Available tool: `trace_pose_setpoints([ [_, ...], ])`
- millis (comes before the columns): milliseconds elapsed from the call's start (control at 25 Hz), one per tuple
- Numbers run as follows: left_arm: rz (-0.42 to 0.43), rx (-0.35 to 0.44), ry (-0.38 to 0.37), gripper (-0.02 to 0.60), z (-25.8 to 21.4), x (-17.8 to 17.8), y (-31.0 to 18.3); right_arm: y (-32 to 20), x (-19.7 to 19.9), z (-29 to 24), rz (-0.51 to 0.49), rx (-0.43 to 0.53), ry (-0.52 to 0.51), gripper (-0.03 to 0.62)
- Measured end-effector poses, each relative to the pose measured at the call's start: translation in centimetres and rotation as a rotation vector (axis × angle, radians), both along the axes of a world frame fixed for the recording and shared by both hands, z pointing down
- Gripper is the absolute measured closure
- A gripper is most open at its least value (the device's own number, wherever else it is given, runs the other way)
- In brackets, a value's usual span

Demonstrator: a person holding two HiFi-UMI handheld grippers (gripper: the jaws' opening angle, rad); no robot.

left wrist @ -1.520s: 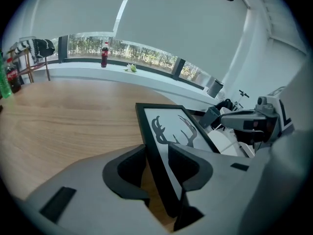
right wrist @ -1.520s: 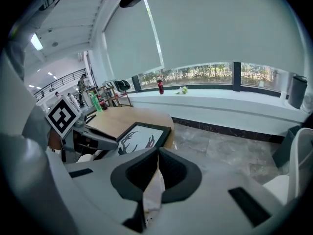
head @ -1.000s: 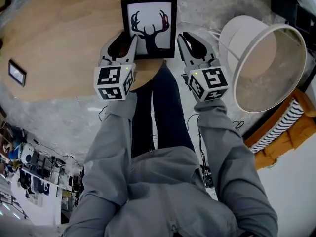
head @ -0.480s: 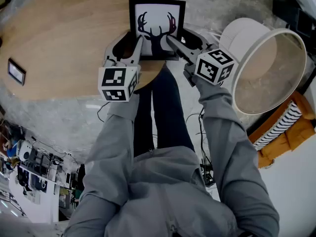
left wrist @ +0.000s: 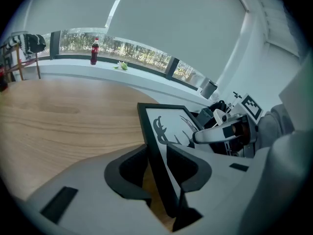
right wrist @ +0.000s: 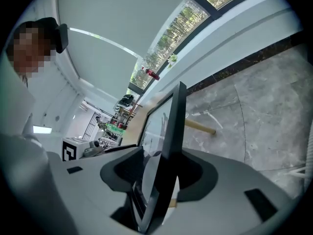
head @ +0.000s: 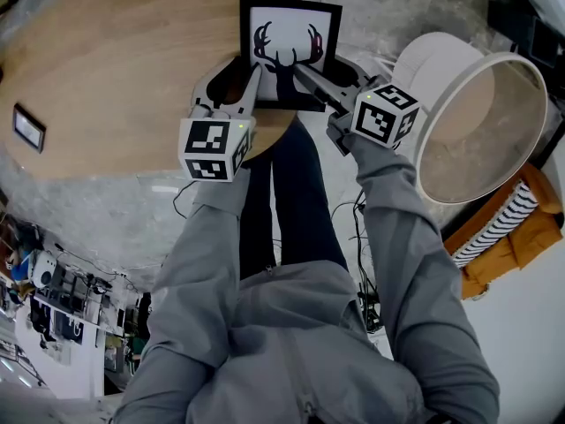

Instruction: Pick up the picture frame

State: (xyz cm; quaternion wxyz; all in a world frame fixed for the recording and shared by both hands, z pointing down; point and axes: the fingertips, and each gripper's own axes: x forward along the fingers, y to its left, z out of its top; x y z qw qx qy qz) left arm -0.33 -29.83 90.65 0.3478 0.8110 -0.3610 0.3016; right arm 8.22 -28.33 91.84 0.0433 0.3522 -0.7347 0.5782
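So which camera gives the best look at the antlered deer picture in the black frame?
The head view: the black-framed deer picture faces it nearly flat, antlers and head clear. The left gripper view sees it slanted, lower part covered; the right gripper view sees it almost edge-on.

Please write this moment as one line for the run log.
left gripper: closing, picture frame left edge between jaws | right gripper: open, frame right edge between jaws | frame: at wooden table edge
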Motion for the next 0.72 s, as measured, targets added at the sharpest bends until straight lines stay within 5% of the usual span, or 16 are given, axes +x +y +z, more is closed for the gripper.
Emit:
trace_pose_setpoints([
  [480, -0.005, -0.029, 0.048, 0.443, -1.0, -0.7, 0.4, 0.7, -1.3, -4.0, 0.008, 0.018, 0.032, 0.507],
  [720, 0.002, -0.021, 0.068, 0.443, -2.5, -1.9, 1.2, 1.1, -2.8, -6.9, 0.098, 0.012, -0.024, 0.55],
])
